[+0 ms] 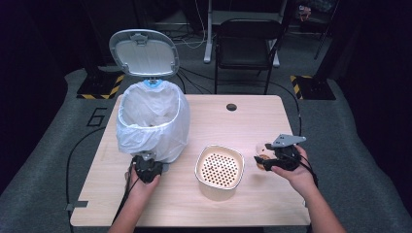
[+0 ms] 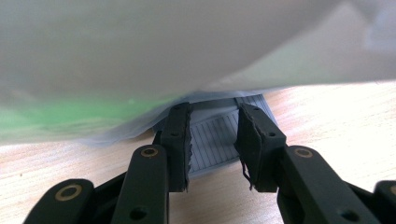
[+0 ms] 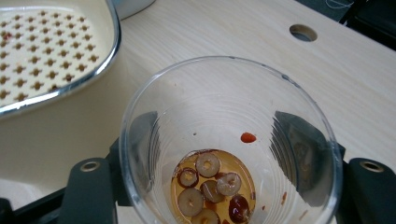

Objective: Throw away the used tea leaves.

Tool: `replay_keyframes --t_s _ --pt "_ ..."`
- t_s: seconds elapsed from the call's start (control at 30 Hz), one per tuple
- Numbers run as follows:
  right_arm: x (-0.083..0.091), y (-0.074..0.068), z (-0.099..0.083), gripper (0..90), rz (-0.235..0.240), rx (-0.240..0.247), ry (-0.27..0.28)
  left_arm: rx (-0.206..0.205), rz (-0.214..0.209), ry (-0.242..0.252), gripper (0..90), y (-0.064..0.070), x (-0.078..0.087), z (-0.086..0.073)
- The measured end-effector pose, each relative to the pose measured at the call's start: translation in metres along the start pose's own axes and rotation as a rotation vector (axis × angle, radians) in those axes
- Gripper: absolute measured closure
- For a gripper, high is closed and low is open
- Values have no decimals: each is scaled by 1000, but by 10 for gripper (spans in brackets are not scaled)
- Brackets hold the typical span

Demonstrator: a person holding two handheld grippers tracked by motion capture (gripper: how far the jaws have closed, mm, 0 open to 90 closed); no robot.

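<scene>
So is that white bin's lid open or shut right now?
Open. The lid stands tipped up behind the bin, showing the bag's mouth, while the left claw straddles its grey pedal.

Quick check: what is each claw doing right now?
Left claw: open, its jaws astride the grey pedal at the foot of the bin.
Right claw: shut on the clear cup.
</scene>
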State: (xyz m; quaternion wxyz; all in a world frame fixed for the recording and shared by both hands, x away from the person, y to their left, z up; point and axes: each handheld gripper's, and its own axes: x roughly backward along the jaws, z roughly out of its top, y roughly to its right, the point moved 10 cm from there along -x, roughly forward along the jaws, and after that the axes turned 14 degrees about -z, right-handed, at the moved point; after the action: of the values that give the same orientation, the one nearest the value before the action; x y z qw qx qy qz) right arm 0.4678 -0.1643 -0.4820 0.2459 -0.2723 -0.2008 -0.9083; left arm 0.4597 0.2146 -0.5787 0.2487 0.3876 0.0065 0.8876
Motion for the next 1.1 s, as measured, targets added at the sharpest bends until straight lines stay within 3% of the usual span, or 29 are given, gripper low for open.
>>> replay_keyframes --t_s 0.57,0.9,1.0,1.1 --pt "-13 11 41 325 6 42 24 1 0 1 649 0 0 0" --pt "-26 2 58 324 7 118 54 0 0 0 649 0 0 0" --pt "-29 -2 63 323 20 106 71 6 4 9 650 0 0 1" --pt "-33 -4 68 320 18 126 84 5 1 11 649 0 -1 0"
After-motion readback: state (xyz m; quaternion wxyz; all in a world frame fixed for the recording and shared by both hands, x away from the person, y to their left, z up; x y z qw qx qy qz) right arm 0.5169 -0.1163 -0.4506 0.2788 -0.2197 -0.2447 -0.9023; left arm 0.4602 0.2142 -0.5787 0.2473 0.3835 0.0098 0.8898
